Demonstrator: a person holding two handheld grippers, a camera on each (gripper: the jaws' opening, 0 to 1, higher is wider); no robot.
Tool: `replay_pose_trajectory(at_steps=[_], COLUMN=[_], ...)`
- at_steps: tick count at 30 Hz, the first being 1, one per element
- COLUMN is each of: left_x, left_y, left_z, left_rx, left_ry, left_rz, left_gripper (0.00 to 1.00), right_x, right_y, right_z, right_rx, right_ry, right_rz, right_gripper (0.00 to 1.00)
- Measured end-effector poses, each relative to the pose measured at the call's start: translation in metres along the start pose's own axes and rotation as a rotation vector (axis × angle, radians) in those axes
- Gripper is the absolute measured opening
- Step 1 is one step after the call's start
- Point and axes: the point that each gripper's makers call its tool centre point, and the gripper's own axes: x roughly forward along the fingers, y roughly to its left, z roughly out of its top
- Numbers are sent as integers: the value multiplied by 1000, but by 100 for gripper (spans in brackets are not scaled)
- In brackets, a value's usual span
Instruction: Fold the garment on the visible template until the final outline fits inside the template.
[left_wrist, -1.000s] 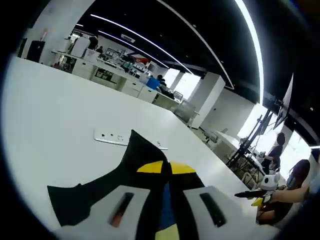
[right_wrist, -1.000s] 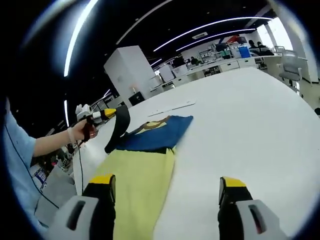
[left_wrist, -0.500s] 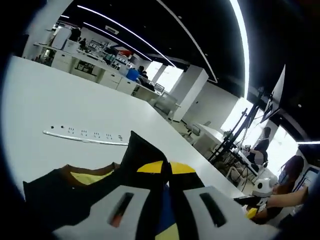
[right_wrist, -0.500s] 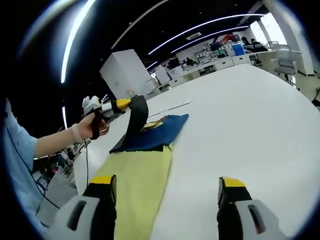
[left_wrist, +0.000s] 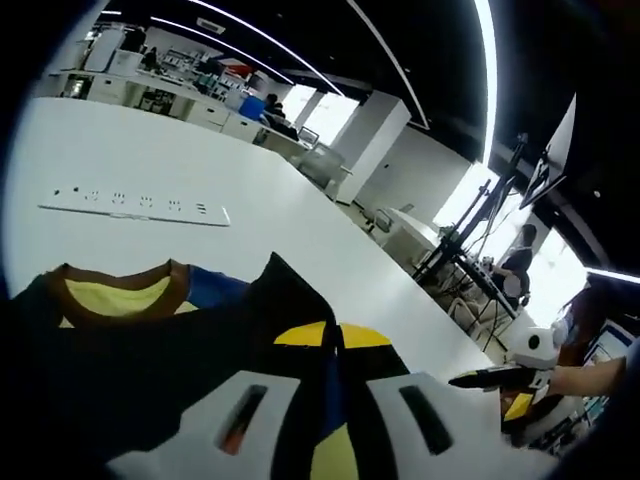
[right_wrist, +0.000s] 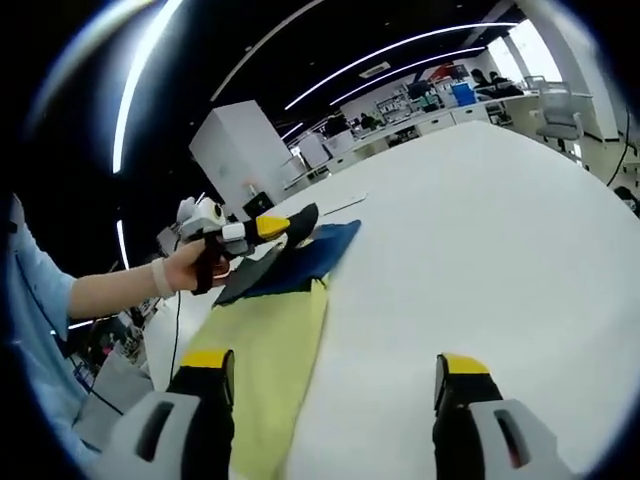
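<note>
Left gripper view: left gripper (left_wrist: 335, 400) pinching dark edge of garment (left_wrist: 150, 340), jaws pressed on cloth, folding it over on white worktop (left_wrist: 150, 160). Next, probably lay the flap flat and let go. Right gripper (right_wrist: 330, 400) low over worktop, jaws spread, nothing between. Hand (right_wrist: 185, 268) level, reaching across.

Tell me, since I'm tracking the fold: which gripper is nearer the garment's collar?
Left. The left gripper holds fabric beside the collar; the right gripper waits open at the opposite end.
</note>
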Motion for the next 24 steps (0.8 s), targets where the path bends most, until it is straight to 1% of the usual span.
replay_pose_trajectory(at_steps=[2, 9, 11, 13, 15, 17, 21, 24], left_x=[4, 12, 13, 12, 13, 15, 14, 15], left_y=[-4, -16, -15, -18, -20, -21, -20, -18], left_z=[-4, -37, -44, -47, -49, -54, -57, -63], left_rx=[-2, 42, 38, 11, 18, 36, 31, 36], left_ry=[2, 87, 103, 101, 105, 122, 131, 138], left_rz=[-8, -24, -22, -28, -29, -29, -30, -24], left_gripper=[0, 0, 0, 0, 0, 0, 0, 0], right_x=[0, 1, 0, 0, -1, -1, 0, 1], right_y=[0, 2, 1, -1, -1, -1, -1, -1], right_z=[-1, -5, -4, -2, -2, -2, -2, -3], right_rx=[6, 8, 13, 15, 13, 10, 12, 6], right_ry=[-1, 4, 0, -5, -3, -1, -3, 2], right_rz=[-1, 2, 0, -2, -5, -4, -3, 0], right_gripper=[83, 83, 83, 82, 82, 82, 82, 82])
